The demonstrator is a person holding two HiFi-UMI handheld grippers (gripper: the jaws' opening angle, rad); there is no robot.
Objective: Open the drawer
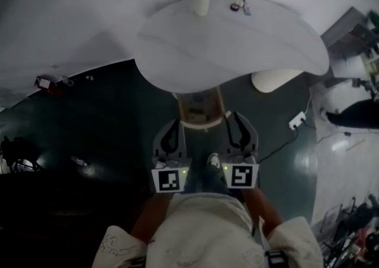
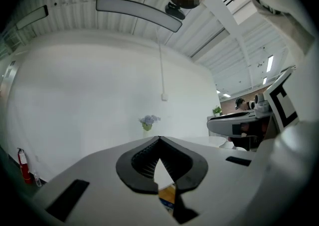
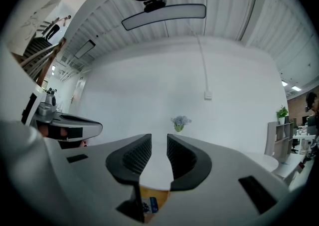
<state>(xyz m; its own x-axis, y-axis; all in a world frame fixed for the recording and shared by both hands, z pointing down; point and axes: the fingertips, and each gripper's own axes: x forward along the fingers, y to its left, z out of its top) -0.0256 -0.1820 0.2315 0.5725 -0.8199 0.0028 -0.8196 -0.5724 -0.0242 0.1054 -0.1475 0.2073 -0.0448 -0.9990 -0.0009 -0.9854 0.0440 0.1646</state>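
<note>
Dark teal floor (image 1: 106, 119) lies under you, with a white table (image 1: 237, 48) ahead at 12 o'clock; a vase (image 1: 201, 2) of pale flowers stands at its far edge, and some small items (image 1: 240, 6) lie at 1 o'clock from it. No drawer front shows plainly in any view. My best guess is the wooden piece (image 1: 198, 110) tucked under the table's near edge, at 12 o'clock from your hands.

Your left gripper (image 2: 159, 139) has its tips meeting and nothing between them; your right gripper (image 3: 159, 140) stands narrowly apart and empty, with only the tabletop showing through the gap.

Risks, as I judge them: closed tips cannot take a handle, so the left one would merely push against the front; the table's overhang hides the wooden piece, so reaching in blind could knock the edge and rock the vase; a white cable (image 1: 284, 136) on the floor at 3 o'clock could catch your foot.

Writing: each marker cube (image 1: 167, 179) carries only a black-and-white square pattern; a blue label (image 3: 149, 204) shows on the wooden piece, too small to read.
</note>
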